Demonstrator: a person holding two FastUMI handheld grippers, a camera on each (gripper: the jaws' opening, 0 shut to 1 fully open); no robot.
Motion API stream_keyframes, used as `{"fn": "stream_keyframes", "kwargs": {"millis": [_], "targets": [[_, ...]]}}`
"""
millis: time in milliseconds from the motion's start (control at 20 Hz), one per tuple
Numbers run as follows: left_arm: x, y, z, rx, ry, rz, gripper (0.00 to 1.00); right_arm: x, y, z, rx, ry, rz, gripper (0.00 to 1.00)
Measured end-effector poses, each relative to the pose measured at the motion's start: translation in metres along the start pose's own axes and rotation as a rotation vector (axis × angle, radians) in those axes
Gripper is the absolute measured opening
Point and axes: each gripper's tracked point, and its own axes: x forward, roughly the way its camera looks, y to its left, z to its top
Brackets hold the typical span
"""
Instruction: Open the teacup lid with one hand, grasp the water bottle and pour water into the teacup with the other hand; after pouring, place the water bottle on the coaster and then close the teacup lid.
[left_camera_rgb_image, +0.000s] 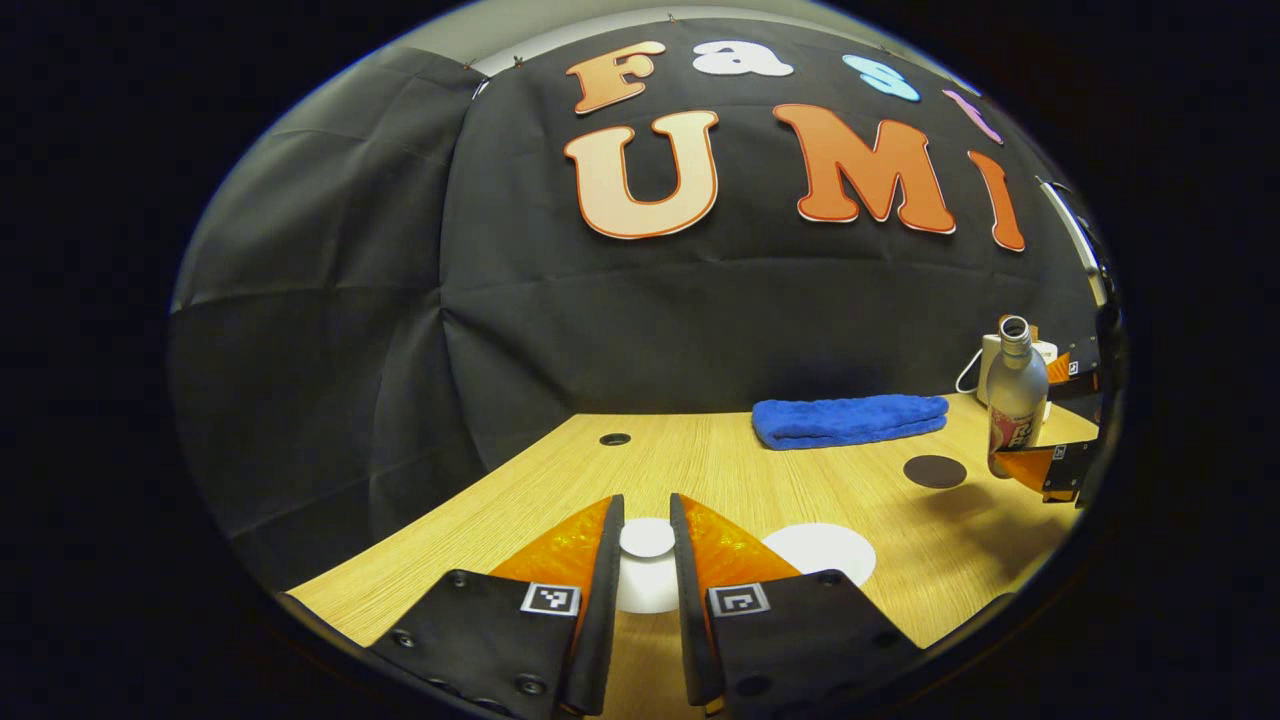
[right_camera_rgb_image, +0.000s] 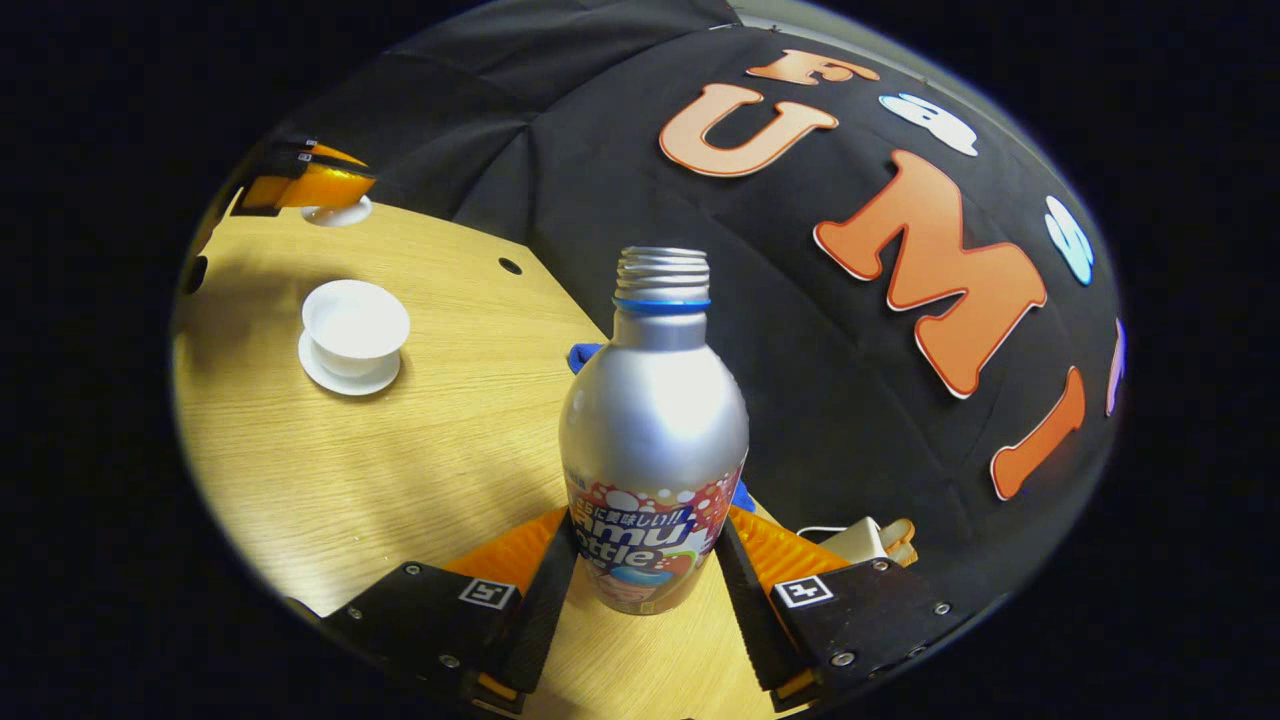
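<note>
My left gripper (left_camera_rgb_image: 647, 510) is shut on the knob of the white teacup lid (left_camera_rgb_image: 646, 538) and holds the lid above the table. Just right of it lies the white teacup (left_camera_rgb_image: 822, 548), partly behind my finger. In the right gripper view the uncovered teacup (right_camera_rgb_image: 355, 320) sits on its saucer (right_camera_rgb_image: 350, 378) at the left, with the left gripper (right_camera_rgb_image: 300, 185) and the lid (right_camera_rgb_image: 337, 212) beyond it. My right gripper (right_camera_rgb_image: 648, 530) is shut on the silver water bottle (right_camera_rgb_image: 655, 420), which has no cap. The bottle (left_camera_rgb_image: 1015, 400) stands upright at the far right in the right gripper (left_camera_rgb_image: 1060, 420), beside the dark round coaster (left_camera_rgb_image: 935, 470).
A folded blue towel (left_camera_rgb_image: 850, 418) lies at the back of the wooden table (left_camera_rgb_image: 760, 480). A white adapter with a cable (right_camera_rgb_image: 865, 540) sits behind the bottle. A round hole (left_camera_rgb_image: 615, 439) is in the tabletop near the back left. Black cloth walls close the booth.
</note>
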Motion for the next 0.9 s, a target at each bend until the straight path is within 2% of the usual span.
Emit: {"fn": "stream_keyframes", "kwargs": {"millis": [300,350,450,500,900], "targets": [[-0.004,0.008,-0.008,-0.011,0.016,0.008,0.33,0.001,0.007,0.013,-0.125,-0.022,-0.034,0.79],[-0.004,0.009,-0.009,-0.011,0.021,0.009,0.33,0.001,0.01,0.015,-0.14,-0.024,-0.03,0.82],[-0.004,0.01,-0.011,-0.013,0.023,0.01,0.29,0.002,0.012,0.021,-0.182,-0.025,-0.041,0.79],[-0.005,0.012,-0.011,-0.016,0.023,0.01,0.33,0.009,0.017,0.021,-0.202,-0.027,-0.05,0.79],[-0.01,0.021,-0.017,-0.026,0.03,0.018,0.33,0.016,0.01,0.035,-0.339,-0.052,-0.102,0.79]]}}
